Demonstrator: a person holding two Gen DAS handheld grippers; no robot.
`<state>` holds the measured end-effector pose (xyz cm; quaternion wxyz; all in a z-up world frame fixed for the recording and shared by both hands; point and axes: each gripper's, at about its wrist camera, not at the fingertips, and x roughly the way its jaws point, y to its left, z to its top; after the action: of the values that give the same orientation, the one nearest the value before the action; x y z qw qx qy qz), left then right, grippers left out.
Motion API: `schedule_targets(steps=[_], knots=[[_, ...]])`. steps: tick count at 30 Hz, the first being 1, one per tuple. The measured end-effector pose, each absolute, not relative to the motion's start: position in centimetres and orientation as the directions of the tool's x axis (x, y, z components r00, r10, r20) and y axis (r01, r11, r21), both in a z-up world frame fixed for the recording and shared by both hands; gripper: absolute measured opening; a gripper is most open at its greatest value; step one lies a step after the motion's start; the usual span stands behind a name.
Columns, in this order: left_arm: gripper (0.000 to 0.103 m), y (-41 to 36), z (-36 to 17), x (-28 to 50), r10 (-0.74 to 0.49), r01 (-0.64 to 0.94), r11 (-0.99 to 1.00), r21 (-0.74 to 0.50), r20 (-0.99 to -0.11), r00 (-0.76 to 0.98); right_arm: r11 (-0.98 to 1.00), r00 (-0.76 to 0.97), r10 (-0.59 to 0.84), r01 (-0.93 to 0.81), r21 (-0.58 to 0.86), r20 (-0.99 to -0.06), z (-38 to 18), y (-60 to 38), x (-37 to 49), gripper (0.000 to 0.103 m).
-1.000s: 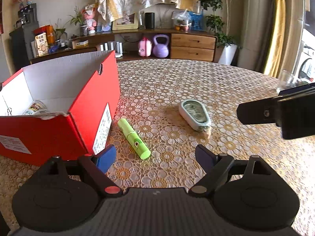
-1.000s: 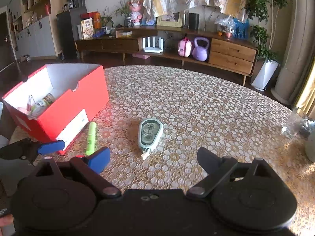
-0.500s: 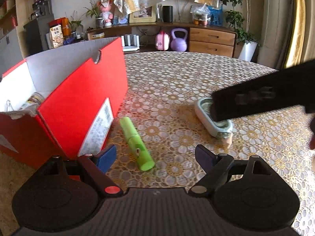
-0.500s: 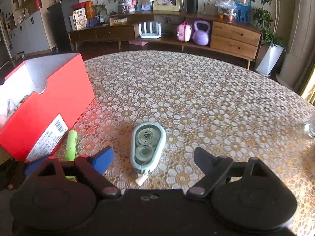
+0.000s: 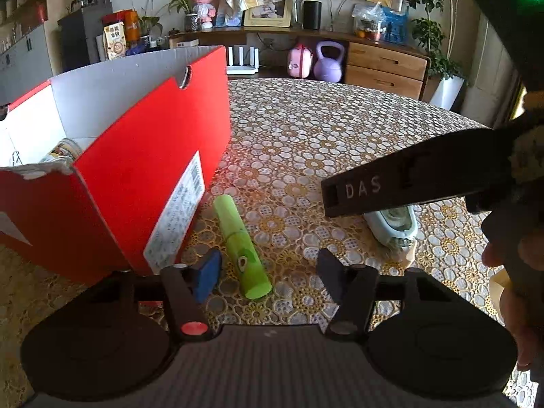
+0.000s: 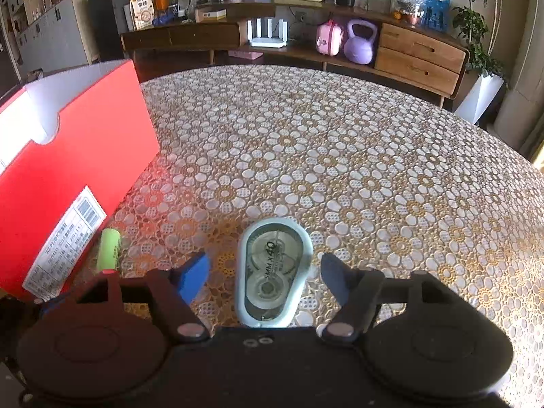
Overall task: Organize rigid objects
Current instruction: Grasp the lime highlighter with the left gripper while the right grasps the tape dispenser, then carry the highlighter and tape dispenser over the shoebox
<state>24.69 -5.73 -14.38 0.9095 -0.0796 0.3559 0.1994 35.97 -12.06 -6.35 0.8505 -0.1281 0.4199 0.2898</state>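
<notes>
Left gripper [image 5: 268,268]: its jaws had just been closing and stood half-wide around the near end of the lime-green plastic cylinder, a highlighter-like pen [image 5: 242,248]; a gap showed on each side, so the pads were not yet pressing.
Green pen, place: it lay flat on the lace-patterned tablecloth [image 5: 340,125], just beside the labelled end wall of the red cardboard box [image 5: 146,176], which stood at about ten o'clock from the left gripper.
Right gripper [image 6: 265,278]: its jaws had also just been closing, half-wide, either side of the pale mint teardrop-shaped correction-tape dispenser [image 6: 273,272], with clear gaps left to both pads.
Dispenser, place: flat on the cloth at twelve o'clock in the right wrist view, its narrow end nearest the camera.
Step in hand: likely closing on both items before lifting them to the box.
Doing it well: centre each item between the pads first; the round pen could roll toward the box wall if one pad touched early, and the dispenser's smooth curved shell could squirt out unless gripped across its broad middle.
</notes>
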Motion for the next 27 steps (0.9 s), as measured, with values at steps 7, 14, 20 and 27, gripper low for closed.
schedule_targets(steps=[7,14,20,27], knots=[[0.016,-5.3,-14.2,24.2,0.279,-0.38,0.925,-0.009,-0.663,0.695,0.813,0.505,0.363,-0.582,0.001,-0.783,-6.8,-11.7,36.0,0.054],[0.015,-5.4,-14.4,23.7,0.235,-0.311,0.95,-0.002,-0.65,0.723,0.831,0.513,0.37,-0.555,0.03,-0.774,-6.3,-12.9,35.6,0.05],[0.015,-5.3,-14.2,22.7,0.153,-0.23,0.973,-0.031,-0.662,0.734,0.829,0.523,0.377,-0.559,0.026,-0.764,-4.9,-14.5,33.5,0.05],[0.015,-4.9,-13.7,21.4,0.107,-0.181,0.983,-0.043,-0.665,0.74,0.827,0.535,0.394,-0.561,0.033,-0.747,-3.2,-16.9,30.1,0.05]])
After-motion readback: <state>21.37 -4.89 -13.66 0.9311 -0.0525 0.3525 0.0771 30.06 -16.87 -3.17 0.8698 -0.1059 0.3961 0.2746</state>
